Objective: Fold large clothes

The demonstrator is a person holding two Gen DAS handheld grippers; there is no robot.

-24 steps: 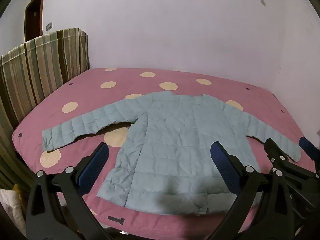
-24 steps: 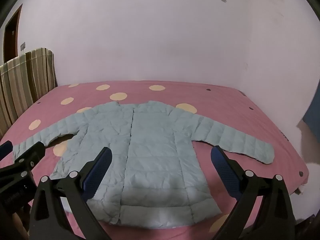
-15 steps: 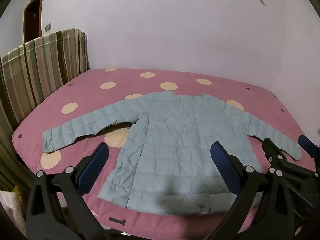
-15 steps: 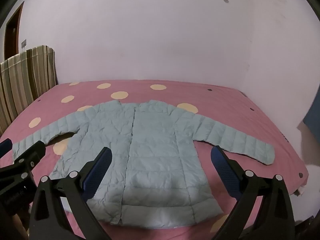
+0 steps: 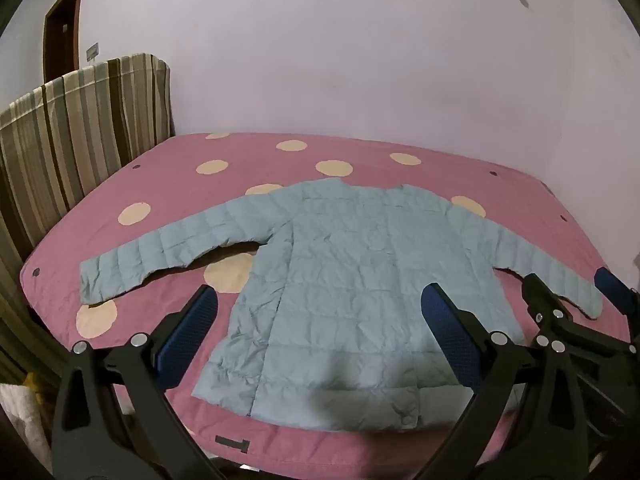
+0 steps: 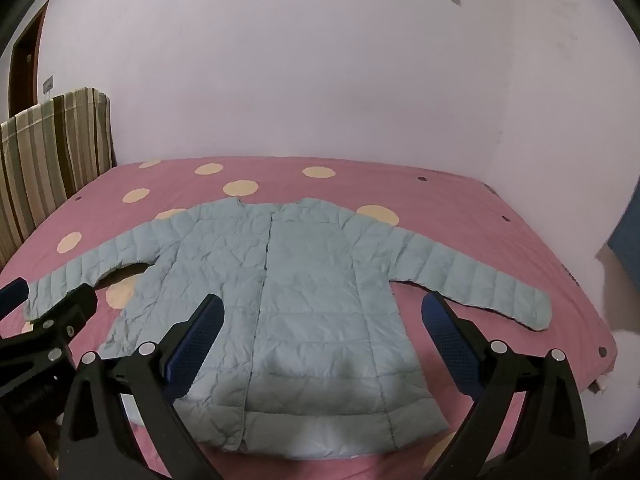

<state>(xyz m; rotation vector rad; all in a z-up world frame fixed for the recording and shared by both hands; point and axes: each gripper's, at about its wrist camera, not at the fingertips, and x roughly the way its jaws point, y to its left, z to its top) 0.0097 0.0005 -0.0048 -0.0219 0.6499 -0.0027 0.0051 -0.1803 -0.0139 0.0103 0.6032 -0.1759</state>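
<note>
Nearest the lenses, left gripper (image 5: 320,340) and right gripper (image 6: 324,340) both spread wide, blue pads clear of everything, nothing held, hovering above the near edge of the bed (image 5: 360,446). Just beyond, pale blue quilted jacket (image 5: 360,280) lying flat and face up on the pink spotted cover, hem toward the grippers, collar toward the wall, front closed, both sleeves stretched out sideways. Nothing folded yet, judging by the layout. Probably best begun with the sleeves: left cuff (image 5: 96,280) and right cuff (image 6: 532,312) each pinched near the end, lifted only slightly, carried across the chest and laid flat. Puffy fill likely to spring back, so a firm press along each crease advisable. Farther off, striped headboard (image 5: 80,128) at the left and bare wall (image 6: 320,60) behind.
</note>
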